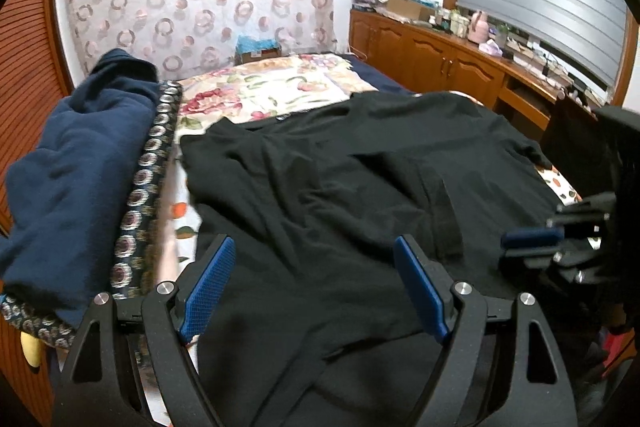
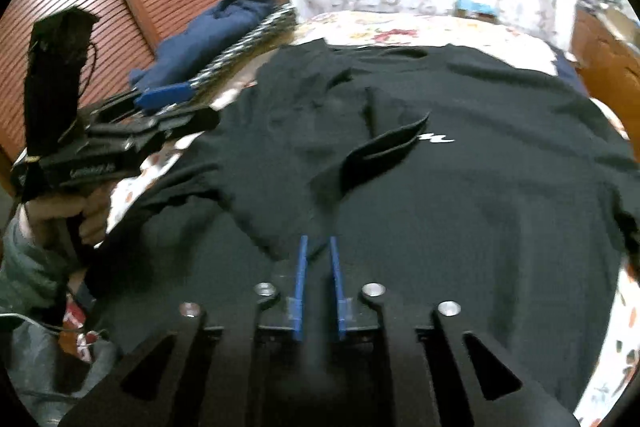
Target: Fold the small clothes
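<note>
The near hem of the black shirt (image 1: 328, 187) runs down under both grippers and out of the frames, so its lower edge cannot be made out. In the right wrist view the picture is blurred, and the far right sleeve is cut off by the dark rim of the lens. A small white mark (image 2: 438, 138) on the chest is too smeared to read.

The shirt lies spread flat across the flowered bedspread (image 1: 256, 95), collar toward the far end, wrinkled, with one raised fold (image 2: 384, 151) standing up near the middle of the chest. Its left sleeve reaches toward the navy cloth (image 1: 76, 179) heaped at the left edge of the bedspread, beside a dark patterned band (image 1: 148, 183).

The left gripper (image 1: 316, 283) hangs over the shirt's lower left part, its blue pads wide apart with nothing between them. The right gripper (image 2: 318, 267) sits over the shirt's lower middle with its pads narrowly parted; black cloth shows in the slit, perhaps only the shirt lying beneath, and the pads do not seem to press on it. A hand (image 2: 68, 215) grasps the left gripper's handle.
</note>
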A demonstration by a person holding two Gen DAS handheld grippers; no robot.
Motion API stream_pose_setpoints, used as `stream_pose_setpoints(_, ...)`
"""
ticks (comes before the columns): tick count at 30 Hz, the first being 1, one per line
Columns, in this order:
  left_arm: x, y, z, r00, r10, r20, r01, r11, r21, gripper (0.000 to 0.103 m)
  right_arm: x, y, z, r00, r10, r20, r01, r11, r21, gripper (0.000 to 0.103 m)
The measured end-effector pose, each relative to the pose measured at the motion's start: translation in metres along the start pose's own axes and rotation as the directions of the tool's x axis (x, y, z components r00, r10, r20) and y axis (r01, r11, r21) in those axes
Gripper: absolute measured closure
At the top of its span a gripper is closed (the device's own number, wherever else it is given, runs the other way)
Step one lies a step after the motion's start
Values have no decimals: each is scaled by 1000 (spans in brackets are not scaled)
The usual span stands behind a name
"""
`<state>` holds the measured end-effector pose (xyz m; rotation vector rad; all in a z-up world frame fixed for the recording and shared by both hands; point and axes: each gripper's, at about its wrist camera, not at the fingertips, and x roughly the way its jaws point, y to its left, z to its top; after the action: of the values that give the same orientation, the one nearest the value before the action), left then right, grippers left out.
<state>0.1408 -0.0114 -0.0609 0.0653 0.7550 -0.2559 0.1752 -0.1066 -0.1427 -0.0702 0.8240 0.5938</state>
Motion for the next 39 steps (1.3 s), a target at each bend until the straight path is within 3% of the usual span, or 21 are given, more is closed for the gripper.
stream_pose_setpoints(4,15,-9,4,999,-1,-35,2,1000,26,21,-6,-24,0,998,-60,25,59,997,43,66)
stream_pose_setpoints(10,43,-15,10,995,-26,-94,28,999,17,21,-27,-63,-9,985,-164,59,157,982,106,62)
stream_pose_setpoints(19,76,-33,10,985,-32,-172,39,998,42,21,-56,-118,-23,928,-366,64,346,913,216,62)
stream_pose_setpoints(22,78,-39,9,987,-13,-159,24,998,66,20,-60,-132,-26,905,-421,53,394,880,263,62)
stream_pose_setpoints(25,80,-40,8,988,-23,-156,34,997,65,10,-68,-144,-33,889,-455,45,421,853,308,62)
stream_pose_setpoints(29,84,-43,8,987,-25,-160,37,997,72,0,-60,-152,-25,897,-442,32,403,843,355,62)
stream_pose_setpoints(39,84,-41,8,986,-24,-162,36,997,71,0,-46,-181,-11,937,-350,4,309,833,459,62)
